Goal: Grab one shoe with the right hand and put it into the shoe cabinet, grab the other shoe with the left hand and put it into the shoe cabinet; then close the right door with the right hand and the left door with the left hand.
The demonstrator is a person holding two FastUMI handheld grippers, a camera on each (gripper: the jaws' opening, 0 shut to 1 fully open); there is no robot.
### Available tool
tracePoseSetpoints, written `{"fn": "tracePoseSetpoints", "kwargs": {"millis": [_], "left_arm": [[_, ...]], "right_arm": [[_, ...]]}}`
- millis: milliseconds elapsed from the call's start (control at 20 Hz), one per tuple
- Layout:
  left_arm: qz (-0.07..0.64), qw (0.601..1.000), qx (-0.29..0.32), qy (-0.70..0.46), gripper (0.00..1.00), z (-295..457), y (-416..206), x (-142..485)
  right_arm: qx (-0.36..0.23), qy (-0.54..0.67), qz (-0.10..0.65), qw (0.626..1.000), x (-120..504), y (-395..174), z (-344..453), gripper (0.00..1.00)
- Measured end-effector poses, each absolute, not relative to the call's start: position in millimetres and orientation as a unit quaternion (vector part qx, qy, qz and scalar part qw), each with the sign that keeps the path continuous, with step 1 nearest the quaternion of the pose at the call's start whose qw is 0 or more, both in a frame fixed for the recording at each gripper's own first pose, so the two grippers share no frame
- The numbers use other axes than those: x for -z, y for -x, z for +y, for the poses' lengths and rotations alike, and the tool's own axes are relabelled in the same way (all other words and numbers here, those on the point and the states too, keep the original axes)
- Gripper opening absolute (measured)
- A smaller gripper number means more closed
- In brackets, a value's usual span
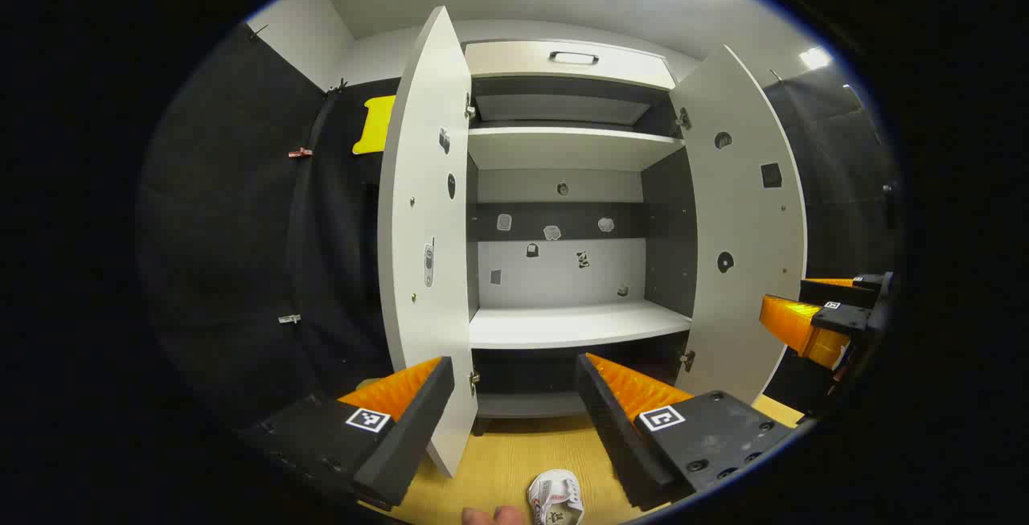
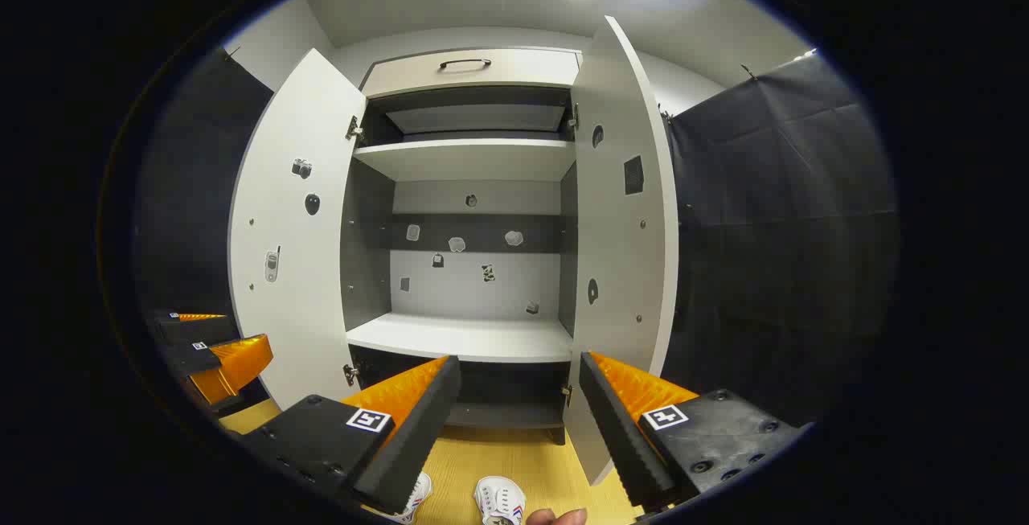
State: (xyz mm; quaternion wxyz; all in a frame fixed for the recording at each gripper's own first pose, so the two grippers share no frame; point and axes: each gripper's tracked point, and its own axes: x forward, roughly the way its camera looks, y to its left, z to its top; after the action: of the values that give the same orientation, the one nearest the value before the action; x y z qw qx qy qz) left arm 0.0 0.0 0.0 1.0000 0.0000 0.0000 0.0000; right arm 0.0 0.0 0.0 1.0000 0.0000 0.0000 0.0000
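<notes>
Nearest the lens in the left gripper view, the left claw (image 1: 514,412) is held wide, nothing gripped between its fingers, and just below it one white shoe (image 1: 555,499) is seen on the wooden floor (image 1: 514,453), toe toward the cabinet. A fingertip-like shape is glimpsed beside the shoe at the lower edge, though it is too cropped to be sure. Ahead, the shoe cabinet (image 1: 563,187) is found fully open: the left door (image 1: 424,252) is swung out edge-on, the right door (image 1: 744,227) is folded back, and the broad middle shelf (image 1: 575,324) is lit. Far to the right, the right claw (image 1: 828,316) is caught at the margin.

Over in the right gripper view, the right claw (image 2: 518,416) is likewise spread wide and unloaded. Two white shoes are spotted on the floor beneath it, one (image 2: 414,497) partly hidden by a finger, the other (image 2: 500,501) just beside it. The left claw (image 2: 213,348) is seen low at the left, near the open left door (image 2: 289,235).
</notes>
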Motion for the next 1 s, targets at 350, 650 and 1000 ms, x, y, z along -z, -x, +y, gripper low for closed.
{"fn": "tracePoseSetpoints", "kwargs": {"millis": [350, 650, 1000], "left_arm": [[-0.007, 1.0, 0.002, 0.0, 0.96, -0.5, 2.1, 0.0], [-0.008, 1.0, 0.0, -0.003, 0.96, -1.7, 4.4, 1.2], [-0.01, 1.0, -0.005, -0.006, 0.96, 0.7, 7.3, 2.8]], "right_arm": [[0.0, 0.0, -0.002, 1.0, -1.9, 1.4, -1.8, 0.98], [-0.004, 0.0, -0.002, 1.0, -1.2, 2.0, -1.6, 0.98], [-0.01, -0.003, 0.001, 1.0, 1.5, 1.2, 0.8, 0.98]]}}
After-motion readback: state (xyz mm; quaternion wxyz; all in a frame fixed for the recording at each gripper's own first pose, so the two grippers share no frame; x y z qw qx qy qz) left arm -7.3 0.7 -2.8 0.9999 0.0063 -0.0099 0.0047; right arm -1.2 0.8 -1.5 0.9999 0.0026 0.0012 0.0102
